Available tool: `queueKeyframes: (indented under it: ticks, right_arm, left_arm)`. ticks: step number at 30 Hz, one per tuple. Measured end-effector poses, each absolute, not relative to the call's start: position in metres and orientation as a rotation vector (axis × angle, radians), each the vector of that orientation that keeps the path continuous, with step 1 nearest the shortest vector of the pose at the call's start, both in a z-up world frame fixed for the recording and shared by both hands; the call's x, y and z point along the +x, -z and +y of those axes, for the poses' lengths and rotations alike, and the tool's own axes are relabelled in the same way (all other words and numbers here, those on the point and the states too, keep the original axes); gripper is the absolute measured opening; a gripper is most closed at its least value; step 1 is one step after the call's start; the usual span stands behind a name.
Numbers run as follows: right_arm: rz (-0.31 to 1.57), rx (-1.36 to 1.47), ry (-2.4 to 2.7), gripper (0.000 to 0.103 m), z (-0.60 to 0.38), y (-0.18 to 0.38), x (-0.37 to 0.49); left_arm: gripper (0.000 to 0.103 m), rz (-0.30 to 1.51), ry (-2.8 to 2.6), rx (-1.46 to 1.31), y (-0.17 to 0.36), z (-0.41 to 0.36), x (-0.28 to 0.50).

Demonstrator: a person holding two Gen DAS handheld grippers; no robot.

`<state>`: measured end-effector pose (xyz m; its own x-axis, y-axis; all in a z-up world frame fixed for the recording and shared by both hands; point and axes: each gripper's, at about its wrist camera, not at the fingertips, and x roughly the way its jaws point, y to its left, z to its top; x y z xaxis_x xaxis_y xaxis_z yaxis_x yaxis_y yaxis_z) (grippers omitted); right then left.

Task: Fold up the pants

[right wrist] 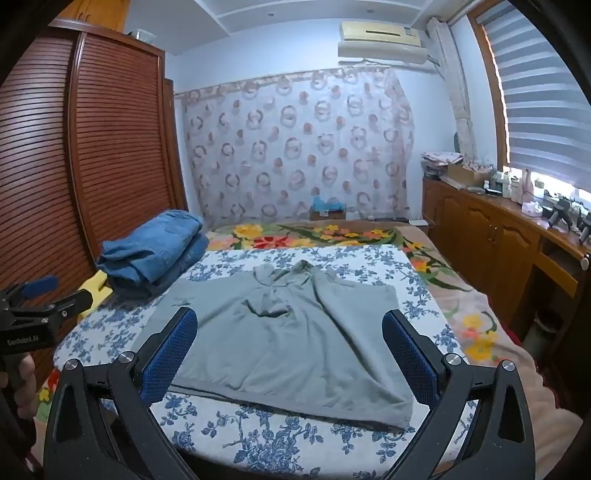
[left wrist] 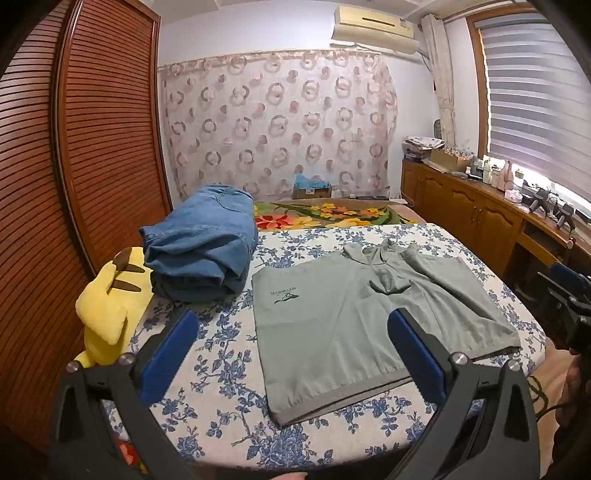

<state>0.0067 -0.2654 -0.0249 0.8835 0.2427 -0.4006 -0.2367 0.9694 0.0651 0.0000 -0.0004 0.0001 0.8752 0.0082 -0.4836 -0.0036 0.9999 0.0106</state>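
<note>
Both the left gripper [left wrist: 291,354] and the right gripper [right wrist: 290,352] hung wide-jawed, empty, above grey pants [right wrist: 295,332] spread mid-bed [right wrist: 332,443], folded jeans [left wrist: 201,243] stacked near its left edge.

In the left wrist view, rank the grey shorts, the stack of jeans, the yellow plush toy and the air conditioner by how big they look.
Largest to smallest, as they look:
1. Grey shorts
2. Stack of jeans
3. Yellow plush toy and air conditioner: they look about alike, and the toy lies far nearer the camera, so I leave them unranked.
</note>
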Motion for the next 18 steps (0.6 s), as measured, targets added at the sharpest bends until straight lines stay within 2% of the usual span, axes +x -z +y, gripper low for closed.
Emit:
queueKeyframes:
  ticks: [18]
  right_arm:
    - [0.391,0.049,-0.221,0.102,-0.28,0.02,0.001]
  left_arm:
    - [0.103,0.497,-0.009,0.018,0.0,-0.001,0.0]
